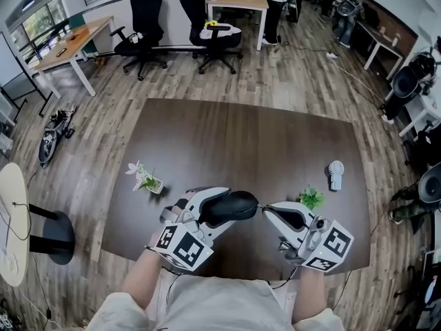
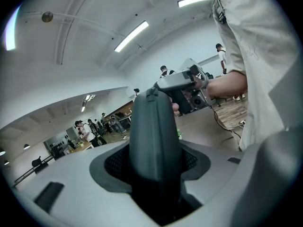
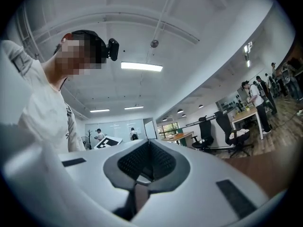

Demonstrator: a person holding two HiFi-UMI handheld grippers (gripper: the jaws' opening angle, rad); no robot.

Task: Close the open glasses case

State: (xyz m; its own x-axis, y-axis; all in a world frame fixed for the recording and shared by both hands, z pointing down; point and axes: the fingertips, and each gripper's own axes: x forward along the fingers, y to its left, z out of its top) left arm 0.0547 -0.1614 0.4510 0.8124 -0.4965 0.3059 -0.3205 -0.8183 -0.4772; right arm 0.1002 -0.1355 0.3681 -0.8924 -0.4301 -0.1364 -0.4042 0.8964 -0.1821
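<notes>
A black oblong glasses case hangs above the near edge of the dark table, and my left gripper is shut on it, white jaws on either side. No gap between its lid and base shows in the head view. In the left gripper view the case fills the space between the pads of the left gripper. My right gripper is shut with its tips by the case's right end; whether they touch it I cannot tell. In the right gripper view, the right gripper has its pads together and nothing between them.
On the table stand a small pot with a white flower, a green plant and a small white fan. Office chairs and desks lie beyond on the wooden floor. People stand far off.
</notes>
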